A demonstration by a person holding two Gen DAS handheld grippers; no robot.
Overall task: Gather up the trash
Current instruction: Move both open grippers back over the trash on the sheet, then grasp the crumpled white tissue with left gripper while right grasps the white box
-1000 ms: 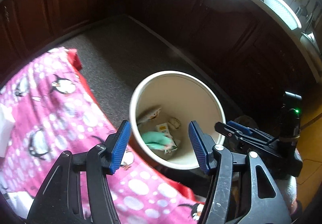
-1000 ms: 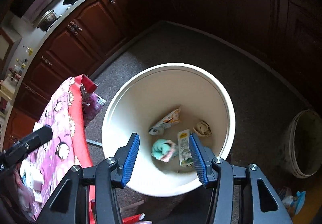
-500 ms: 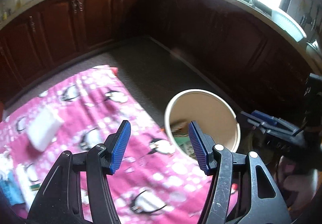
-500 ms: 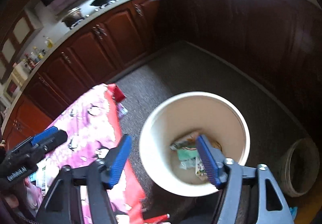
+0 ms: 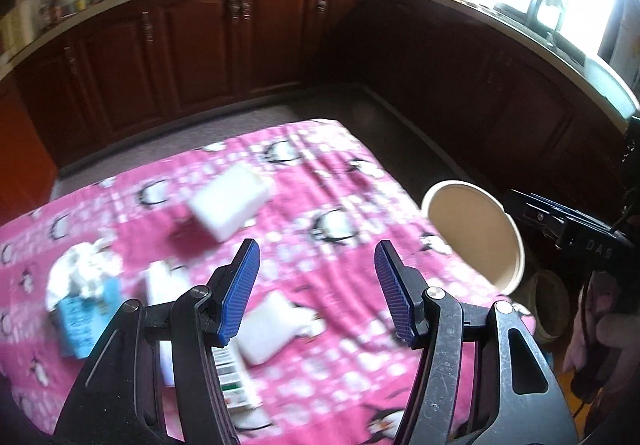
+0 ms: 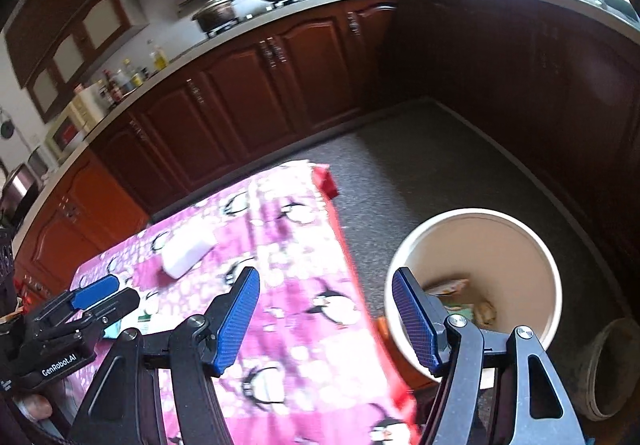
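A cream trash bin stands on the floor right of the table; it also shows in the right wrist view with wrappers inside. On the pink penguin tablecloth lie a white block, a crumpled white tissue, a blue packet, a white pouch and a green-and-white carton. My left gripper is open and empty above the table. My right gripper is open and empty, over the table's edge beside the bin.
Dark wood cabinets line the back and right walls. A grey pot stands on the floor right of the bin. The table edge has a red trim. The floor is grey carpet.
Both grippers have lifted away from the bin and swung left toward the table. The bin now lies to the right in both views. Both stay open.
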